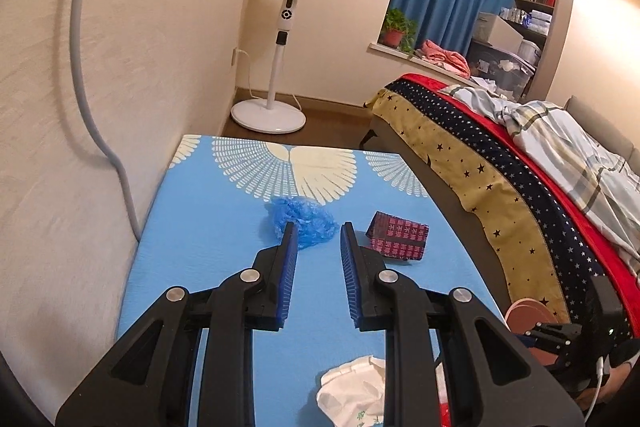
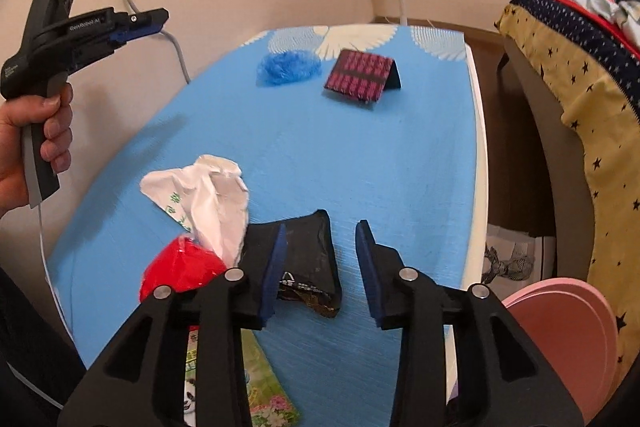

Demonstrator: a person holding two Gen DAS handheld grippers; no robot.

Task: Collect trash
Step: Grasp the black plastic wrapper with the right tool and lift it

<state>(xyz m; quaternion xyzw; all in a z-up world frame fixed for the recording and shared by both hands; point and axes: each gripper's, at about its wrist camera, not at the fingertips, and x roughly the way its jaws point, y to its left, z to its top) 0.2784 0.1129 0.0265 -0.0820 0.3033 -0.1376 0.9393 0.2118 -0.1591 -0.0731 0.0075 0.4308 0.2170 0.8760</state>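
On the blue table [image 2: 400,163], both my tongs stood open and empty, the right gripper [image 2: 320,259] beside the black wrapper [image 2: 316,259]; I judged it best to shift left, straddling it squarely before closing.

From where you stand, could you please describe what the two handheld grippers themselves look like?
Both are matte black plastic: the left gripper and right gripper each have two angular fingers with round silver pivot bolts and ribbed blue pads. Seen side-on, the left gripper has a pistol-style grip with grey trim, small white lettering, and a thin white cable. The bare hand shows no sleeve.
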